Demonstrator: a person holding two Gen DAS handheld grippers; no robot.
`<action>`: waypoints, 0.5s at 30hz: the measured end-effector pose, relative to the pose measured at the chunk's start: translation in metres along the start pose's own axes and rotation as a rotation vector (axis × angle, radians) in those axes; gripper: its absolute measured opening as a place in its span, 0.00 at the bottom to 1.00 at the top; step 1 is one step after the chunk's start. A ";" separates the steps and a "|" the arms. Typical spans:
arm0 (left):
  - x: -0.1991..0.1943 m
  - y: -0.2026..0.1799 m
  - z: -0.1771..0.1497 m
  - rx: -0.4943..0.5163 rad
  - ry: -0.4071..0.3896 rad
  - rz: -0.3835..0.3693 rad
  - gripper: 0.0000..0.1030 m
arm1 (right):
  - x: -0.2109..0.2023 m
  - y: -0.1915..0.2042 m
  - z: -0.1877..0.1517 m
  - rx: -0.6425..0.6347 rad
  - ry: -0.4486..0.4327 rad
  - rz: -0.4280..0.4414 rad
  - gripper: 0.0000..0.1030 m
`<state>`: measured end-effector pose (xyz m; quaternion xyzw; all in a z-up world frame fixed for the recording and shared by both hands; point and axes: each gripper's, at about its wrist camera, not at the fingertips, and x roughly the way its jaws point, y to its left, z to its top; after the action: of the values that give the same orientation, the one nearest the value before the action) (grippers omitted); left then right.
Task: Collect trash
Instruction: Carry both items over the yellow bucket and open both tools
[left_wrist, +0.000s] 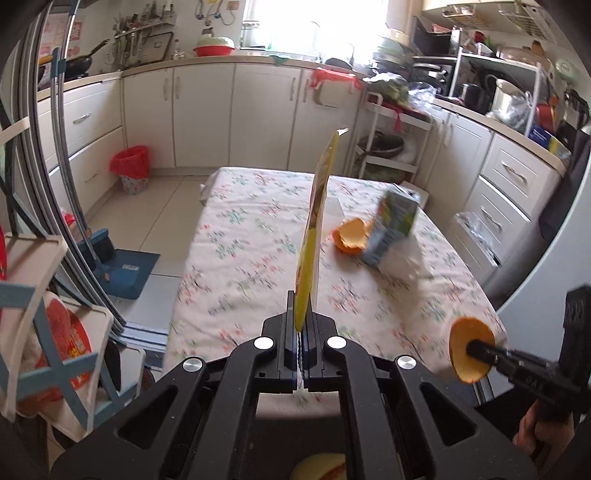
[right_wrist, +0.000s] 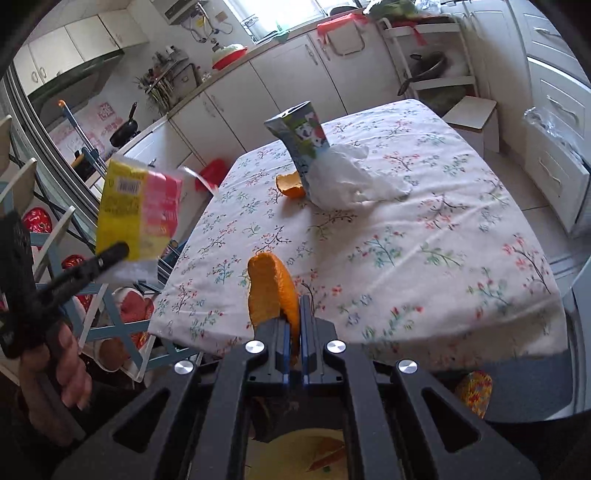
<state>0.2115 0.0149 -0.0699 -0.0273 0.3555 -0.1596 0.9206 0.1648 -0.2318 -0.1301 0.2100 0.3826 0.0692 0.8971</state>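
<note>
Yellow, thin and flat, the printed plastic snack wrapper (left_wrist: 314, 229) stands pinched by its lower edge in the left hand-held gripper (left_wrist: 301, 325), whose jaws are closed tight on it; in the left wrist view its long axis runs almost straight up from the jaws, edge-on to the camera, above the near end of the floral-clothed bench (left_wrist: 236, 258). It looks feather-light and floppy, so an edge pinch should do, though it could flutter or slip. Farther along the bench lie a curled orange peel (left_wrist: 351, 236), a blue-green drink carton (left_wrist: 395, 229) leaning over, and a crumpled white plastic bag (left_wrist: 402, 262); motion blur makes the carton's exact lean hard to judge. At far right the right hand-held gripper (left_wrist: 476, 349) carries a cupped piece of orange peel (left_wrist: 471, 349). In the right wrist view that peel (right_wrist: 273, 291) sits clamped between closed jaws (right_wrist: 293, 325), standing upright, its curved length pointing up and away. It seems light, leathery and slightly slick, best held across its rim. The carton (right_wrist: 301, 144) looks stiff but empty and could be taken by its sides; the bag (right_wrist: 351, 181) is soft anywhere.
</note>
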 end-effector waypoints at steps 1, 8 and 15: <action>-0.004 -0.004 -0.007 0.004 0.004 -0.010 0.02 | -0.005 -0.002 -0.002 0.002 -0.007 0.003 0.05; -0.029 -0.028 -0.048 0.003 0.040 -0.064 0.02 | -0.029 -0.007 -0.019 0.007 -0.019 0.031 0.05; -0.044 -0.044 -0.081 0.009 0.091 -0.101 0.02 | -0.041 -0.009 -0.045 -0.008 0.010 0.051 0.05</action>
<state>0.1148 -0.0081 -0.0949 -0.0339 0.3943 -0.2086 0.8944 0.1043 -0.2369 -0.1349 0.2156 0.3814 0.0945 0.8939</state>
